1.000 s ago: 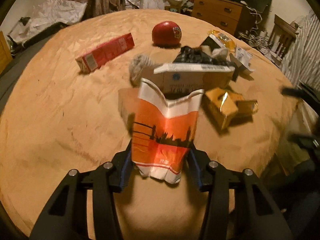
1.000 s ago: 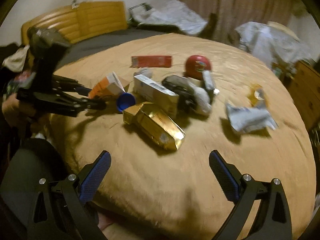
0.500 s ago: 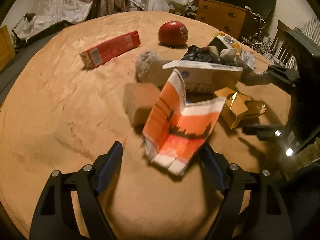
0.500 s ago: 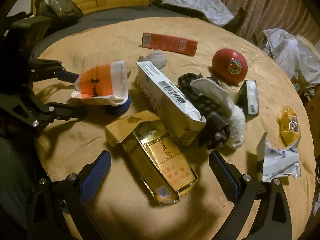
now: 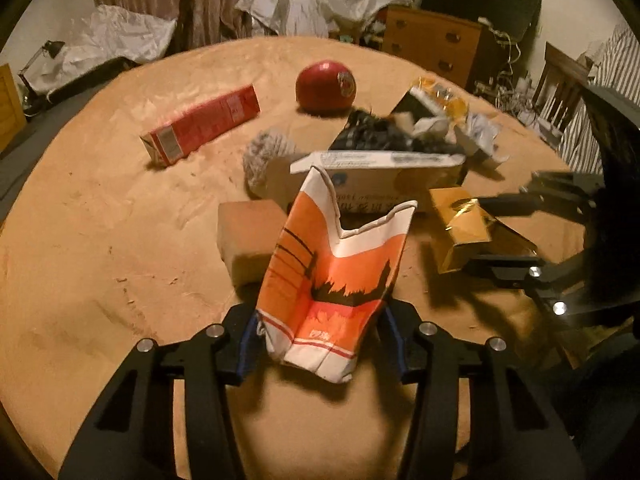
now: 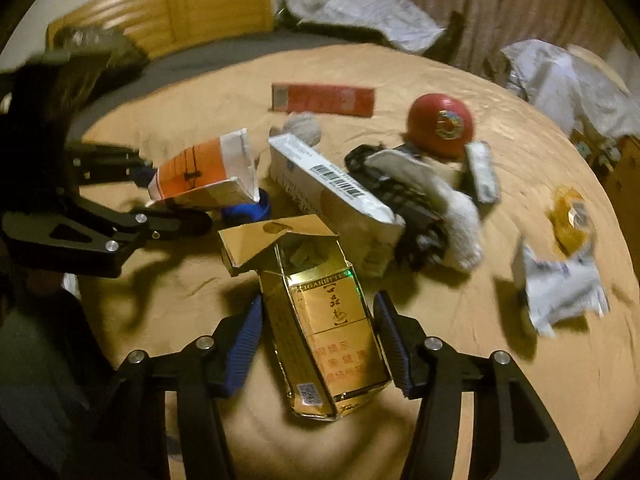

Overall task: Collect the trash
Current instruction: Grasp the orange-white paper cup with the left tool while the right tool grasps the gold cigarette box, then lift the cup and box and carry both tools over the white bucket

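Closing the left fingers [image 5: 246, 344] on the base of the crumpled orange paper cup [image 5: 332, 272], pads pressed to both sides, torn mouth upward, likely gripped low for carrying off as trash. Closing the right fingers [image 6: 248, 332] around the open gold carton [image 6: 320, 320], flat on the tan blanket [image 6: 460, 360], straddled lengthwise for a narrow hold, not yet squeezed. Beyond, left to collect: white barcode box [image 6: 332, 188], red ball [image 6: 440, 124], red carton [image 6: 324, 98] farthest
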Demonstrator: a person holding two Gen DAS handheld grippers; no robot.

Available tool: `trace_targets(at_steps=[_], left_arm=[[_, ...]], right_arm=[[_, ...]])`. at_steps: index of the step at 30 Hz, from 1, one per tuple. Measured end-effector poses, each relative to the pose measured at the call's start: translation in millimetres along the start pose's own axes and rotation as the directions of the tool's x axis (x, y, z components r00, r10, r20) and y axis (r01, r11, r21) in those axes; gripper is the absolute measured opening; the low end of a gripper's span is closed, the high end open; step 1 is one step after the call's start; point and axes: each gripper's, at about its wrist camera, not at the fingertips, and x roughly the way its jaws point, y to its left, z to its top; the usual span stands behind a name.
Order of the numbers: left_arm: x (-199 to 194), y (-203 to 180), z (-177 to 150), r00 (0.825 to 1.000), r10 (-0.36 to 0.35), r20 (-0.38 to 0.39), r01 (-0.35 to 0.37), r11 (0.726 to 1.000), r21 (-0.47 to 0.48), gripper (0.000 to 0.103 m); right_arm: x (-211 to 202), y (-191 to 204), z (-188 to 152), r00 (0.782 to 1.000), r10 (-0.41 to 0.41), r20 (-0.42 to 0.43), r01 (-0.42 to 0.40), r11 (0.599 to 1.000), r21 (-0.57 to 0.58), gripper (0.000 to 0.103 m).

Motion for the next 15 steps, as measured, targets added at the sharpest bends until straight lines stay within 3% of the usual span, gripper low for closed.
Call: trace_targets(at_steps=[5, 9, 15], left_arm=[[-26.6, -9.3, -3.6, 0.995, 0.055, 0.079, -0.053, 0.998, -0.035, 0.048], [-57.8, -27.4, -1.5, 0.978, 0.122, 0.172, -0.114, 0.992, -0.058, 0.048], [-107.7, -60.9, 5.2, 0.915, 0.254, 0.312, -0.226, 0.966, -0.122, 0.048]], right_arm=[[-40.8, 1.0, -12.1, 0.993, -0.049, 0.110, 0.033, 0.989, 0.144, 0.056], [-77.2, 6.3, -15.8, 0.971, -0.119, 0.206, 0.067, 0.967, 0.244, 0.056], [-139.1, 20.5, -20.8, 0.899, -0.288, 0.331, 0.171, 0.925, 0.340, 0.057]])
